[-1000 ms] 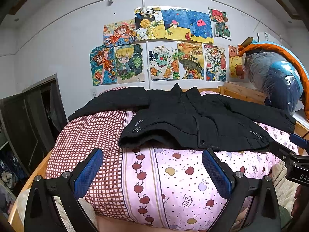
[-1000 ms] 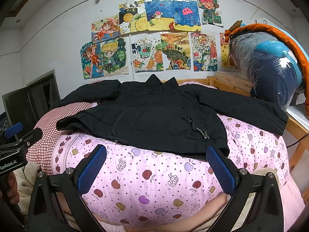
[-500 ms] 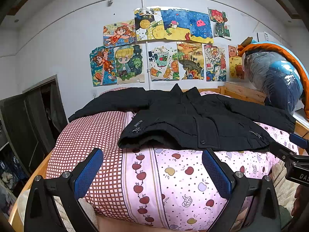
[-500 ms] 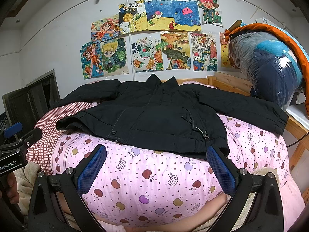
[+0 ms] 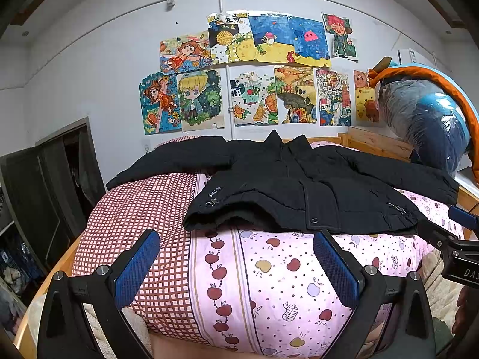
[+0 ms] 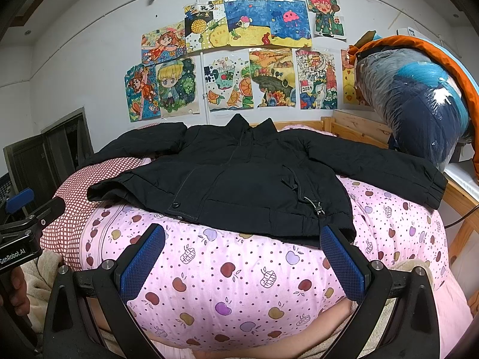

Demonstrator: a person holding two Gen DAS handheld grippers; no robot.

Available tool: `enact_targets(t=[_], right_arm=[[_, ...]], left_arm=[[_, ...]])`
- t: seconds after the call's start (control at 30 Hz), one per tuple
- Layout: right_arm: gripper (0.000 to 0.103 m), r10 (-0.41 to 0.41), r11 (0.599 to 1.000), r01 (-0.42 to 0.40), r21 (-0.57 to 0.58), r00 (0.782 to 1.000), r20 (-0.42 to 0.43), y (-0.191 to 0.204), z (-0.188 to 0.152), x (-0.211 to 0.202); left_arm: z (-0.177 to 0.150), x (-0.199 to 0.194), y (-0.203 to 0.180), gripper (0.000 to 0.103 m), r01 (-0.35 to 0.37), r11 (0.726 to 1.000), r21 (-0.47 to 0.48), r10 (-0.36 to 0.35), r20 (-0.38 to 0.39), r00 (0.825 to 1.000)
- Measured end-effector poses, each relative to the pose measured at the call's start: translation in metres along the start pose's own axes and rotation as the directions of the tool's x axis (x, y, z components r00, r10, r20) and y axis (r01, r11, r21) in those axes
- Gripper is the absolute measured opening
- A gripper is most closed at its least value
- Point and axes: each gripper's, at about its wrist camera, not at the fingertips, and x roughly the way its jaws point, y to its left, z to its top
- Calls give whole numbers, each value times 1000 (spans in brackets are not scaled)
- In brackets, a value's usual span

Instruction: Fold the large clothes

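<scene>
A black jacket (image 5: 299, 185) lies spread flat, front up, on a bed with a pink apple-print and red-checked quilt (image 5: 269, 269). Both sleeves stretch out sideways and the collar points at the far wall. It also shows in the right wrist view (image 6: 248, 176). My left gripper (image 5: 236, 266) is open and empty, held short of the jacket's hem near its left corner. My right gripper (image 6: 242, 263) is open and empty, just short of the hem near its right corner. Each gripper shows at the edge of the other's view.
A wooden bed frame (image 6: 356, 125) runs along the back and right. A plastic-wrapped blue and orange bedding bundle (image 6: 419, 101) stands at the right. Children's drawings (image 5: 254, 74) cover the far wall. A dark cabinet (image 5: 45, 185) stands at the left.
</scene>
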Motion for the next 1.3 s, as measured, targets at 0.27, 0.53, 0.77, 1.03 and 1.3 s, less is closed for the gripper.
enact_targets(t=[0.27, 0.53, 0.77, 1.03, 1.3], right_arm=[[102, -1, 1000, 1, 0, 1000, 0, 0, 0, 0], [102, 0, 1000, 0, 0, 1000, -1, 0, 0, 1], [102, 1, 1000, -1, 3, 1000, -6, 0, -1, 2], [102, -7, 1000, 8, 13, 999, -41, -6, -8, 19], [102, -45, 993, 56, 100, 994, -102, -45, 0, 48]], left_arm=[[-1, 0, 0, 103, -1, 1000, 1, 1, 1, 1000], [-1, 1, 0, 103, -1, 1000, 3, 1, 2, 1000], [1, -1, -1, 103, -2, 1000, 4, 2, 0, 1000], [11, 3, -7, 103, -35, 999, 30, 36, -47, 998], [41, 53, -19, 103, -2, 991, 132, 23, -158, 987]])
